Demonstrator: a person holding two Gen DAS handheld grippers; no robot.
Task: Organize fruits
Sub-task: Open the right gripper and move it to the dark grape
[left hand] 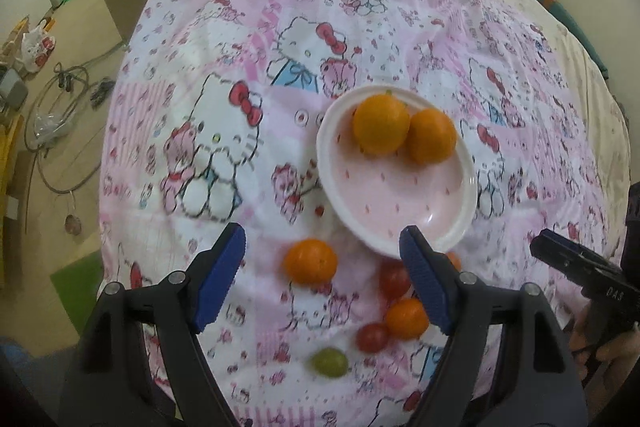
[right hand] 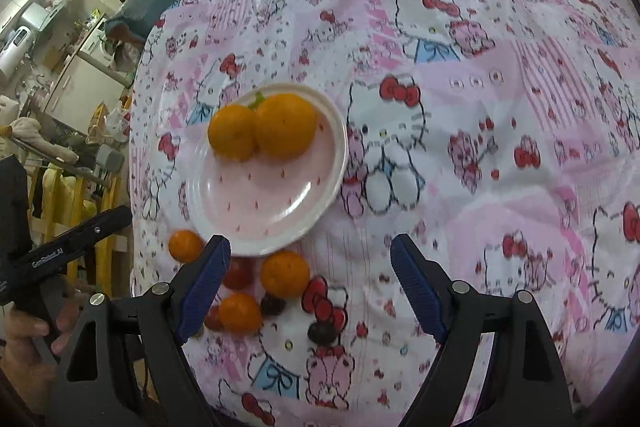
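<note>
Cloth (left hand: 304, 27) covers the whole work surface, cartoon print, wrinkled. Pink plate (left hand: 400, 195) sits near centre of the left wrist view, holding two oranges (left hand: 380, 125) touching each other at the plate's 12 o'clock side; the rest of the plate is bare.

Loose fruit lies off the plate at its 6 o'clock: one orange (left hand: 310, 261) alone on the cloth, a smaller orange (left hand: 406, 317), two red tomatoes (left hand: 372, 337) beside it, and a green grape (left hand: 329, 361) nearest the camera. The right wrist view adds two dark grapes (right hand: 322, 331) at 5 o'clock from the plate.

Step in hand, as I judge it: collecting loose fruit onto the plate, two placed, most still out. Next move likely calls for lowering onto the lone orange, which lies between the left fingers' line, and closing gently; round fruit may roll on soft cloth.

Left gripper (left hand: 322, 277): jaws spread wide, nothing held, above the cloth. Right gripper (right hand: 310, 283): jaws likewise wide apart, empty, touching nothing.
</note>
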